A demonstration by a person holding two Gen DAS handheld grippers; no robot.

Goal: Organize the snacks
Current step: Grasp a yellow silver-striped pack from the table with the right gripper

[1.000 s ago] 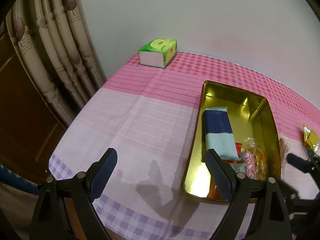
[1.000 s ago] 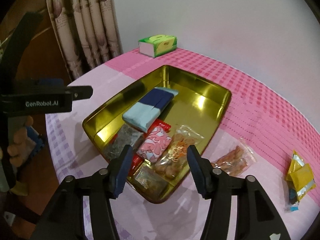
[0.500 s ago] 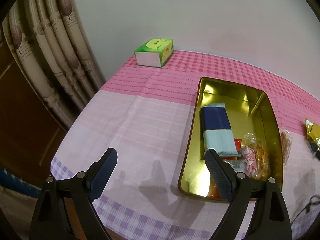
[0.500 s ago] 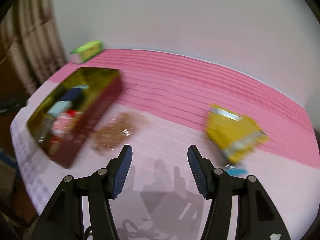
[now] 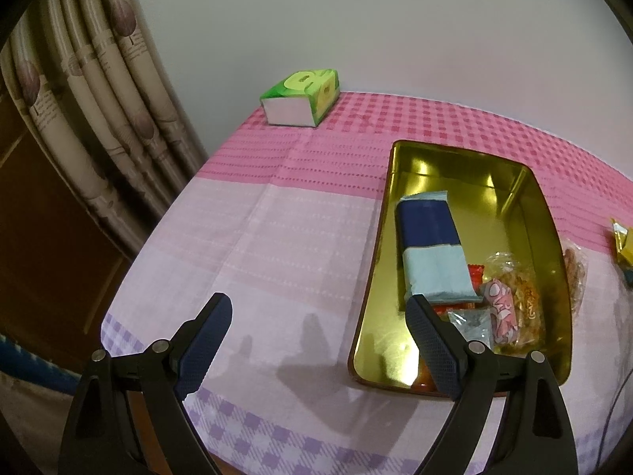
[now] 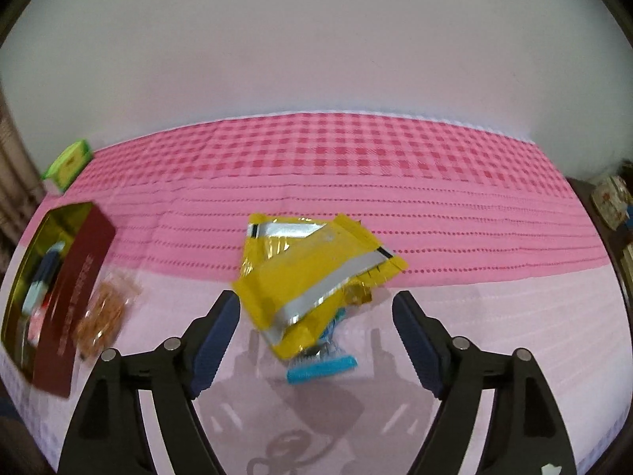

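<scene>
Yellow snack packets point(image 6: 312, 277) lie heaped on the pink checked tablecloth point(image 6: 435, 182), just ahead of the right gripper point(image 6: 316, 340), whose jaws stand wide apart and empty. Left gripper point(image 5: 316, 340), equally spread, hovers beside the gold tin point(image 5: 455, 162) holding a blue wafer pack point(image 5: 431, 253); a clear fried-snack bag point(image 6: 107, 312) lies just outside it.

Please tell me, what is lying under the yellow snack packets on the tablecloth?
A blue wrapper sticks out from under the yellow snack packets. How far it extends beneath them is covered.
</scene>
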